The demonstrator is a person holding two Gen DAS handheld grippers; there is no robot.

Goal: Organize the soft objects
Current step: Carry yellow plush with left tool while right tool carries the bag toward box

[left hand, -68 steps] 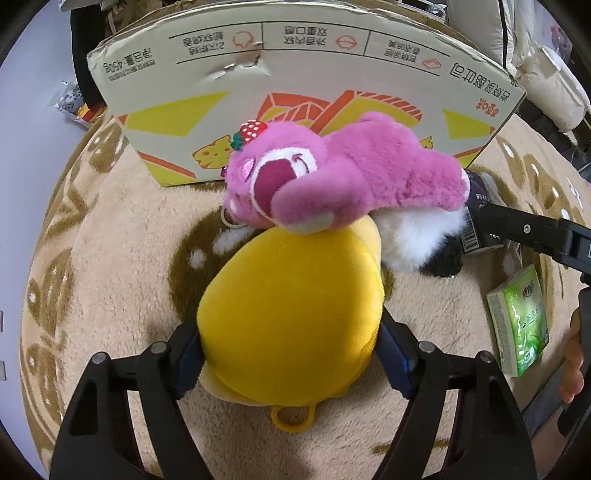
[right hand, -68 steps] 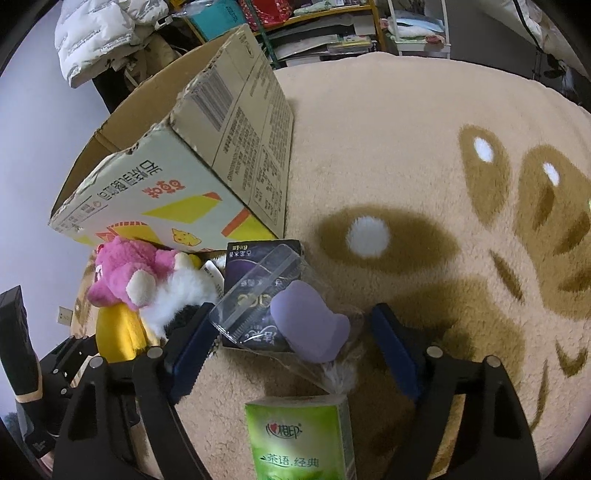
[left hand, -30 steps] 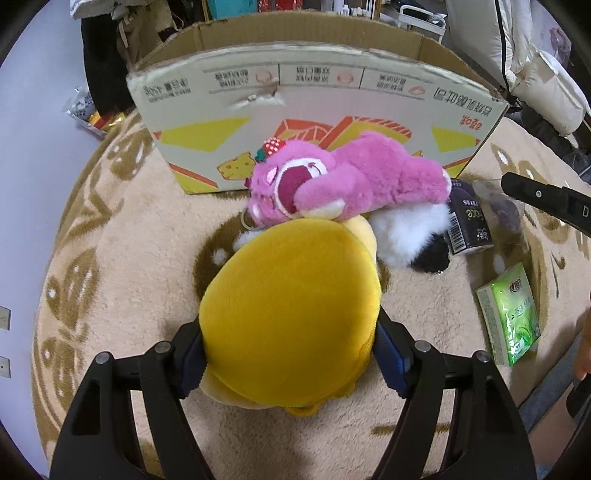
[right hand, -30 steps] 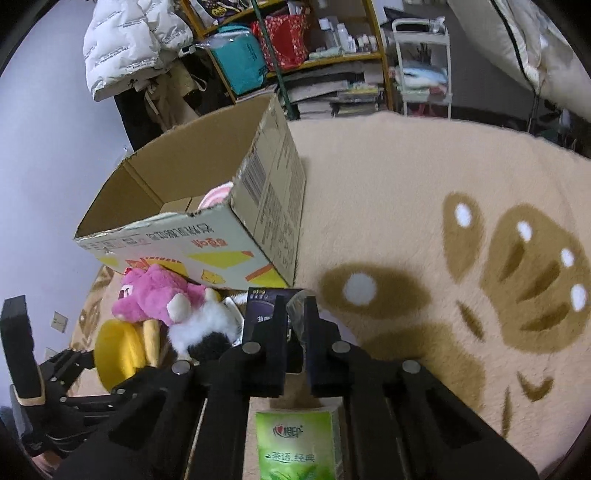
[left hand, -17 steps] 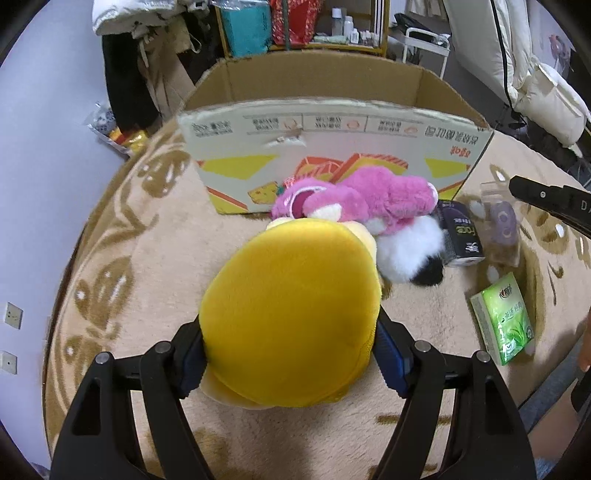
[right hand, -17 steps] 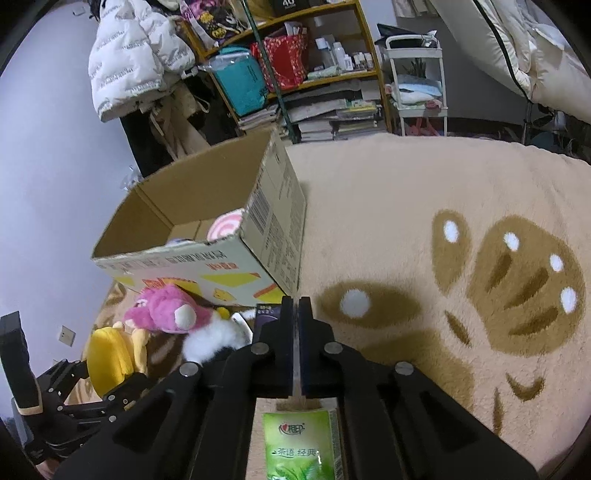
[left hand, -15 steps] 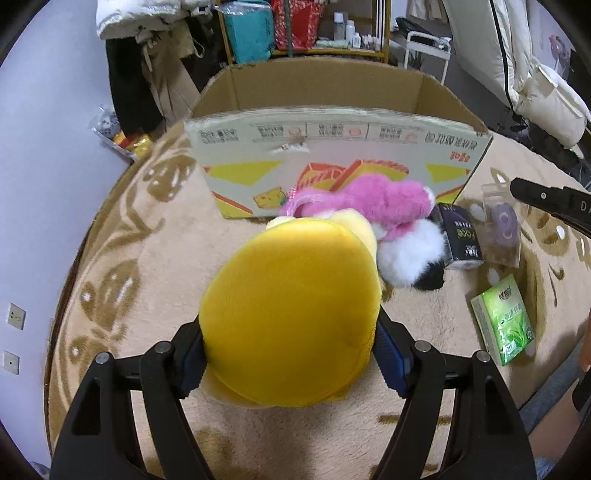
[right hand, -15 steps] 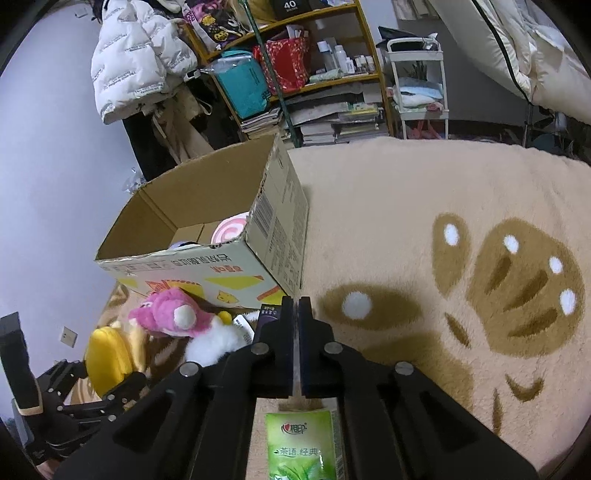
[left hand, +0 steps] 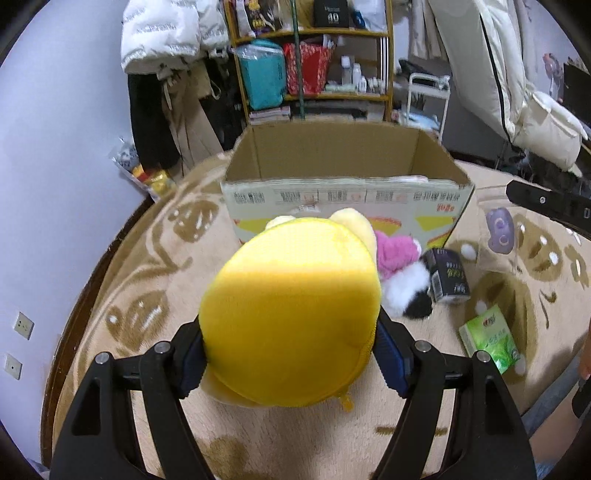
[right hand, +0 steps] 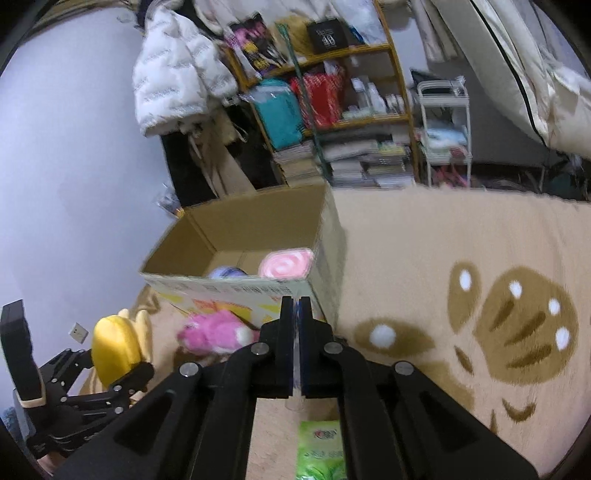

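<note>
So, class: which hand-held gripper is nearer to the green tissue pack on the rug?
Right. The right hand-held gripper sits directly over the green tissue pack, which shows just below its closed jaws. The left hand-held gripper, clamping the yellow plush toy, is off to the pack's side.

black shelf box (left hand: 331, 12): "40" | cardboard box (left hand: 343, 197) print: unreadable

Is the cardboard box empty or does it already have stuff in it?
Not empty. The open cardboard box holds a pink swirl cushion and a purple thing against its near wall.
</note>
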